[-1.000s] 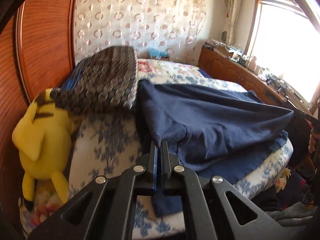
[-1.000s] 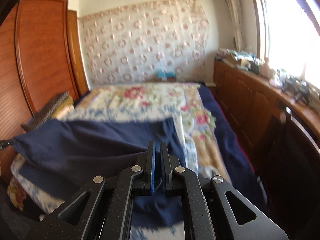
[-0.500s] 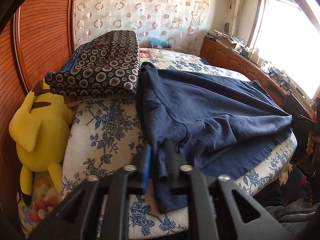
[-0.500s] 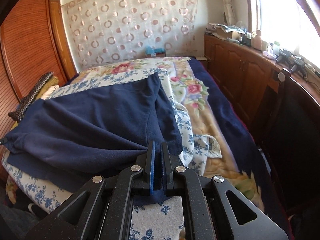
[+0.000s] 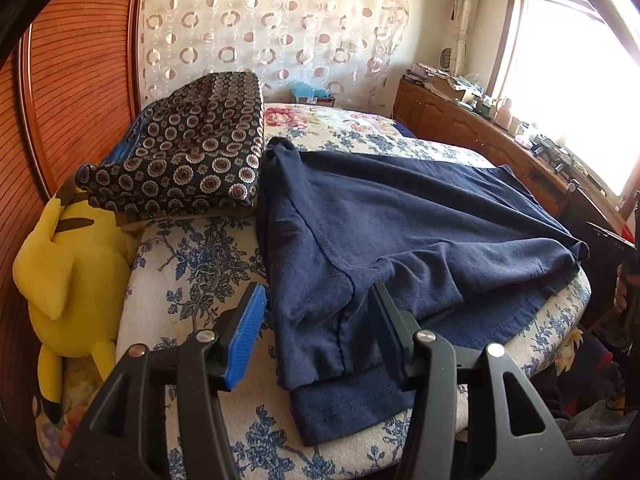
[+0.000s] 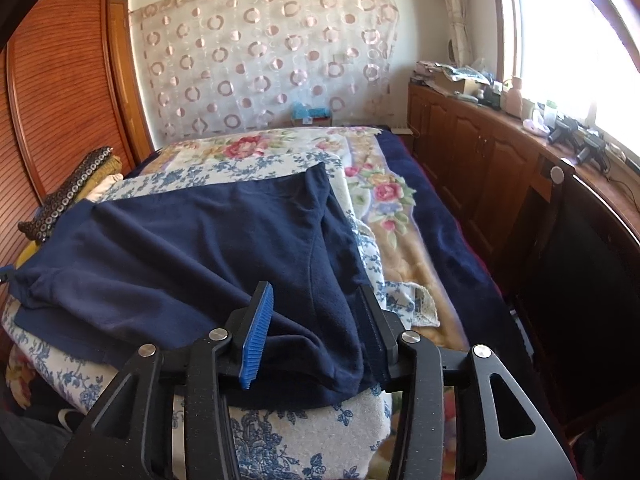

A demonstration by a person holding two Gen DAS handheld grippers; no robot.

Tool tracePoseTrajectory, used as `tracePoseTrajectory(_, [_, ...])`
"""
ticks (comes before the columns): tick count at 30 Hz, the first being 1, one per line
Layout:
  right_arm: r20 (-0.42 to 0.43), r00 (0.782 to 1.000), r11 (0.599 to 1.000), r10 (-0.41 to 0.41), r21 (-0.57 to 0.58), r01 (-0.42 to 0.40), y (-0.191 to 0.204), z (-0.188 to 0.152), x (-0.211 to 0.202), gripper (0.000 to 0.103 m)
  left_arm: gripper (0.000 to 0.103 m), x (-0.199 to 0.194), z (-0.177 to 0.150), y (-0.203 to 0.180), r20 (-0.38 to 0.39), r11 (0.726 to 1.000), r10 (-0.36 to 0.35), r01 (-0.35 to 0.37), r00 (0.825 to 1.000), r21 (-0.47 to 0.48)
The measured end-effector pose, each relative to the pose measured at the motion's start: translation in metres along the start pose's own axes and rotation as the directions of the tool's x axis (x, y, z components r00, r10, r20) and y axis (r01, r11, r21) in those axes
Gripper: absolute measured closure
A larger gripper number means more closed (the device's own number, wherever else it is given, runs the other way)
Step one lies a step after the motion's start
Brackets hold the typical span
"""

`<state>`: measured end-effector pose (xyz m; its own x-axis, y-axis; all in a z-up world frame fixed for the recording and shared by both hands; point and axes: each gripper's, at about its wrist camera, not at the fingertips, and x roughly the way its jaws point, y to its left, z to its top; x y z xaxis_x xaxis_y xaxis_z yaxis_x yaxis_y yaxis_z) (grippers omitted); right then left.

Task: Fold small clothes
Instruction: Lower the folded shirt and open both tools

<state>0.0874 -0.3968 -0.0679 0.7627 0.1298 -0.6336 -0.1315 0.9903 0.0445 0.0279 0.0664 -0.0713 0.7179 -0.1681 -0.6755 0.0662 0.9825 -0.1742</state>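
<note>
On the blue-flowered quilt (image 5: pixel 192 264) at the near end of the bed, I see the navy shirt (image 5: pixel 400 232) spread flat, its near edge folded over. My left gripper (image 5: pixel 318 300) has its jaws wide apart around the shirt's near left corner, gripping nothing. My right gripper (image 6: pixel 314 304) is likewise spread, the shirt's near right corner lying loose between its fingers. Just left of the shirt sits a patterned folded garment (image 5: pixel 188 152), with a yellow plush toy (image 5: pixel 68 276) beside it.
</note>
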Motion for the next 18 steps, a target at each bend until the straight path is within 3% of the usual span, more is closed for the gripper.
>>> tracePoseTrajectory(18, [-0.015, 1.0, 1.0, 0.007, -0.025, -0.008, 0.006, -0.001, 0.009, 0.04, 0.05, 0.037, -0.009, 0.006, -0.093, 0.999, 0.031, -0.033, 0.995, -0.017])
